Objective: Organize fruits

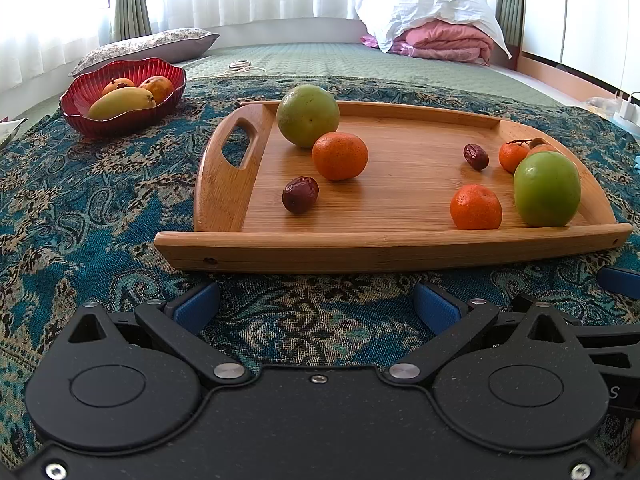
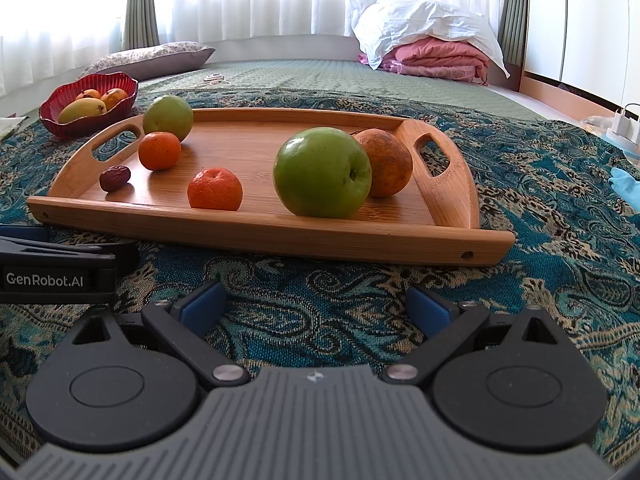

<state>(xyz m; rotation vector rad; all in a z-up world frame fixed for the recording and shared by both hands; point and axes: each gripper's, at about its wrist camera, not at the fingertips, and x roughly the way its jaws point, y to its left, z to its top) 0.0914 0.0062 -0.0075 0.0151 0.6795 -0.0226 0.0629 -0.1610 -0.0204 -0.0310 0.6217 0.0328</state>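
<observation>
A bamboo tray [image 1: 224, 184] [image 2: 256, 224] lies on the patterned cloth with loose fruit on it. At its left end sit a green apple [image 1: 308, 115] [image 2: 168, 116], a tangerine [image 1: 340, 156] [image 2: 159, 150] and a dark red date [image 1: 300, 194] [image 2: 115, 178]. Toward the right end are a second tangerine [image 1: 476, 207] [image 2: 215, 189], a big green apple [image 1: 547, 189] [image 2: 322, 172], a brownish orange [image 2: 386, 162], another date [image 1: 476, 156] and a small stemmed tangerine [image 1: 512, 156]. My left gripper [image 1: 316, 304] and right gripper [image 2: 316, 304] both stand open and empty, just short of the tray's near rim.
A red ribbed bowl [image 1: 76, 116] [image 2: 50, 118] holding a mango and two orange fruits stands at the far left. The left gripper's body [image 2: 56, 268] lies beside my right one. Behind are a grey pillow [image 1: 152, 46], folded pink and white bedding [image 1: 436, 24] and a white charger [image 1: 629, 108].
</observation>
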